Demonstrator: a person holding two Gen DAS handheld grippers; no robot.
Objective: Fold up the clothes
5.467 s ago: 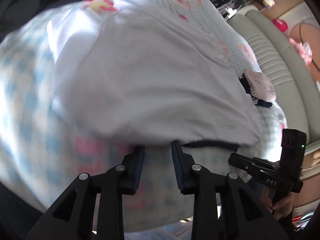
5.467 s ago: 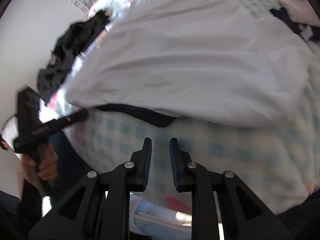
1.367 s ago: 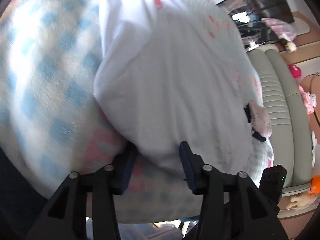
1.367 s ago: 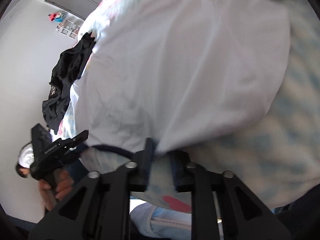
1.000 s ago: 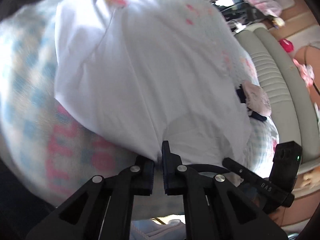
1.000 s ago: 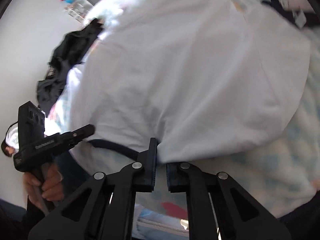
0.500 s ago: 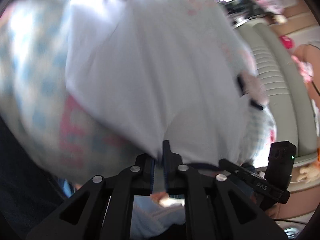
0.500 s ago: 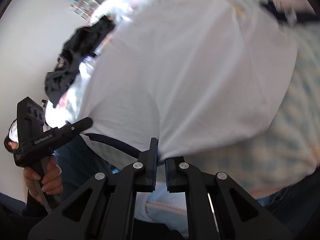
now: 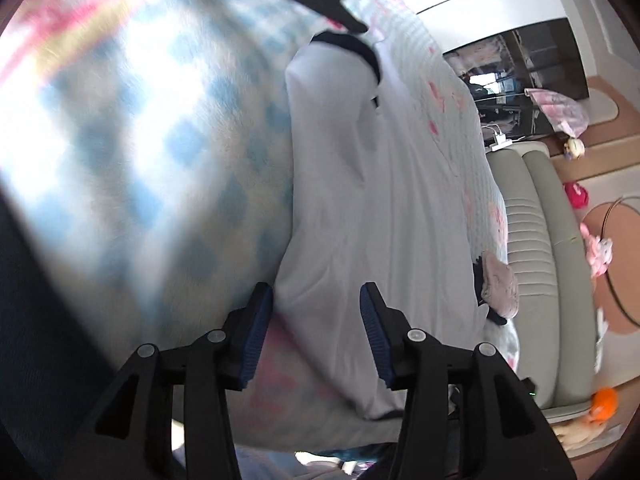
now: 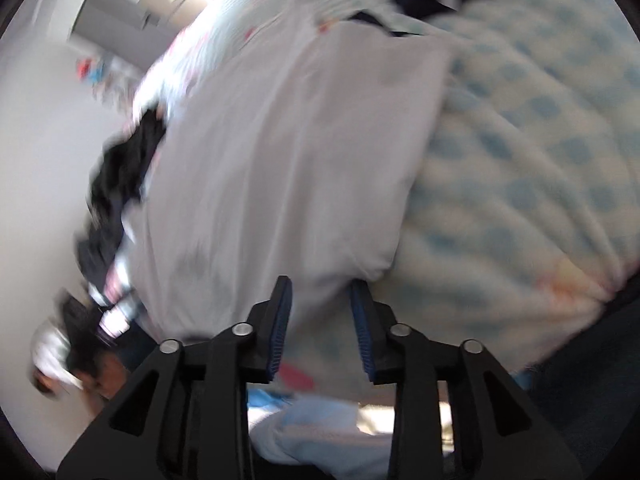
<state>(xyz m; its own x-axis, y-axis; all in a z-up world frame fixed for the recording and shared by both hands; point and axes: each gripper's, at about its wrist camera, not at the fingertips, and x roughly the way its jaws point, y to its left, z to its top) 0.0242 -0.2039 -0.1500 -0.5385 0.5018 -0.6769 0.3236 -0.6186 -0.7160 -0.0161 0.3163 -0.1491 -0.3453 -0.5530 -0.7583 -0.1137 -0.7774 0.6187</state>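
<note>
Shirt (image 9: 384,208) hem lies free on blanket (image 9: 160,152); left gripper (image 9: 316,336) and right gripper (image 10: 320,324) opening, empty.

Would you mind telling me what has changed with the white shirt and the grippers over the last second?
Both grippers let go: the left gripper and right gripper were pinched on the white shirt hem; their jaws are now opening. The shirt lies narrower, folded lengthwise. It stays on the checked blanket.

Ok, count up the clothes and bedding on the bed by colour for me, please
White: 1, the white shirt with a dark collar, lying flat.
Black: 1, the black clothes pile at the bed's edge.
Blue check: 1, the checked blanket underneath.
Pale with pink print: 1, the quilt.
Total: 4.
</note>
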